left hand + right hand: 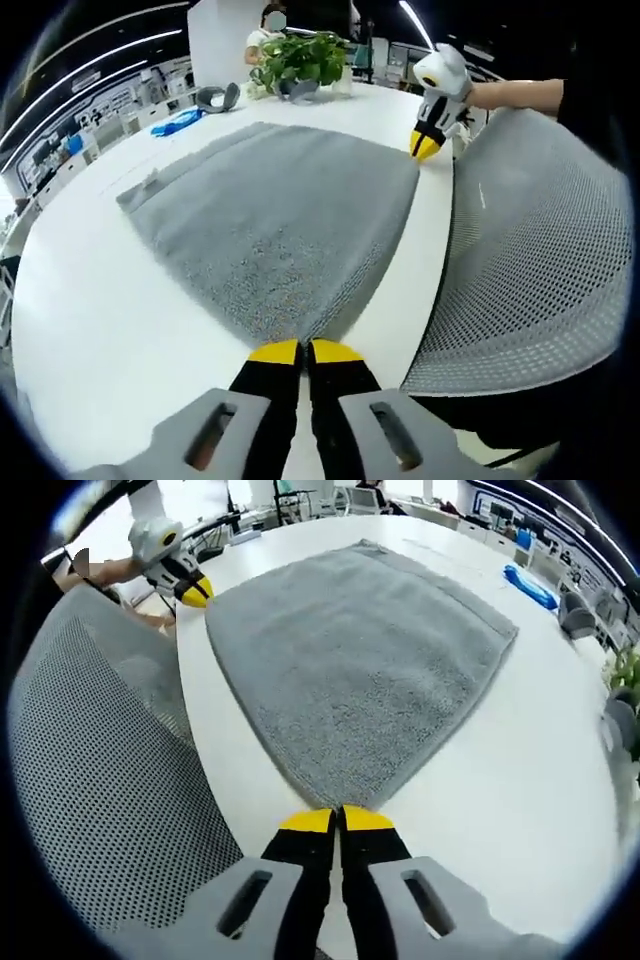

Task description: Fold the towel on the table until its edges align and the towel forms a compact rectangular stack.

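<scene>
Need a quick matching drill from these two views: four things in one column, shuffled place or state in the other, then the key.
Things:
1. towel
2. left gripper
3. potted plant
4. mesh chair back

Places or states:
A. off the table's near edge
B. at the table's far end
C. spread flat on the white table
D. jaws closed at a towel corner

Pairs: 1-C, 2-D, 3-B, 4-A

white table (90,330), mesh chair (540,250), ceiling strip lights (110,45)
</scene>
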Available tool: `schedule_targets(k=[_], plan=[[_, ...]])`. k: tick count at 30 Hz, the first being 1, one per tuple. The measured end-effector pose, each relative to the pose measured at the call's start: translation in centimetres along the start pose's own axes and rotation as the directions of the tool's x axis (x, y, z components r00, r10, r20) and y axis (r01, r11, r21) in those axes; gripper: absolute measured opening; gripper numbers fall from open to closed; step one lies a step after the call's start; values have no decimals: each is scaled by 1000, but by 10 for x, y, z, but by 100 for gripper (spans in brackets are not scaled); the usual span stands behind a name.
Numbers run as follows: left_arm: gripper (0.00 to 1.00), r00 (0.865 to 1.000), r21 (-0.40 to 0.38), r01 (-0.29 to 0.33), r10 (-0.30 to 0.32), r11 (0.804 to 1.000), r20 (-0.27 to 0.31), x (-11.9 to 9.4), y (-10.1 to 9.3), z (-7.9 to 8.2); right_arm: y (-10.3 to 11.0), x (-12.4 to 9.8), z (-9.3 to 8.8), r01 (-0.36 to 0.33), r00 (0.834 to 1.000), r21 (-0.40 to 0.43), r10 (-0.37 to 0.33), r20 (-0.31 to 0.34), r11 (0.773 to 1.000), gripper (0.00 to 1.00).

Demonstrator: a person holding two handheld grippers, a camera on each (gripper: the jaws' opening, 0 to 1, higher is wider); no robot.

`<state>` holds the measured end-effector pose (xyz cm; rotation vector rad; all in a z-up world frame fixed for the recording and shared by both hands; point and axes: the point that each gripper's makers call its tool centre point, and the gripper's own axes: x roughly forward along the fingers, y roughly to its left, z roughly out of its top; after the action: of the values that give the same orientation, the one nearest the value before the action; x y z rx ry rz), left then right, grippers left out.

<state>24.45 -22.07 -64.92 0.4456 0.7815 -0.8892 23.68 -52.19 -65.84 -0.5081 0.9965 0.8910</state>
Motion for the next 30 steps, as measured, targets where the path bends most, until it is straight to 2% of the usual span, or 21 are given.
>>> schedule_targets(k=[1,2,6,9,14,18,21,23,25,26,27,28,30], plan=[[2,1000,-2,-9,9,1000,3,-3,-1,2,0,-1,0,1,1000,3,-1,2,1000,0],[2,1000,-15,-19,19,1000,14,-6,0,4,-2,-4,2,-2,1000,49,1,26,999,0],[2,992,-102,-46,57,994,109,-22,1,22,-13,-18,9,8,995,138,-22,100,990,0],[2,986,-143,-56,77,988,149,-30,2,30,-19,-32,17,16,983,213,-54,174,977,0],[2,971,-197,-76,118,977,209,-44,0,50,-24,-51,23,54,966,262,-117,231,964,0],[2,953,-254,-112,176,961,247,-55,0,62,-24,-69,30,79,940,334,-182,290,939,0],[2,927,-333,-126,230,934,295,-65,2,71,-22,-82,34,87,913,410,-237,332,908,0],[2,911,-381,-124,258,916,323,-73,4,76,-20,-89,36,108,900,423,-269,344,900,0],[2,893,-389,-151,294,909,341,-82,4,79,-16,-97,40,118,889,433,-290,356,894,0],[2,889,-391,-158,302,907,343,-85,2,82,-18,-104,45,141,865,444,-328,380,885,0],[2,884,-400,-160,312,902,348,-87,1,83,-16,-107,46,144,861,453,-337,382,880,0],[1,878,-405,-166,322,899,355,-90,0,85,-15,-112,48,154,849,460,-355,390,874,0],[1,872,-403,-176,332,898,359,-94,0,85,-13,-117,51,166,839,458,-370,400,873,0]])
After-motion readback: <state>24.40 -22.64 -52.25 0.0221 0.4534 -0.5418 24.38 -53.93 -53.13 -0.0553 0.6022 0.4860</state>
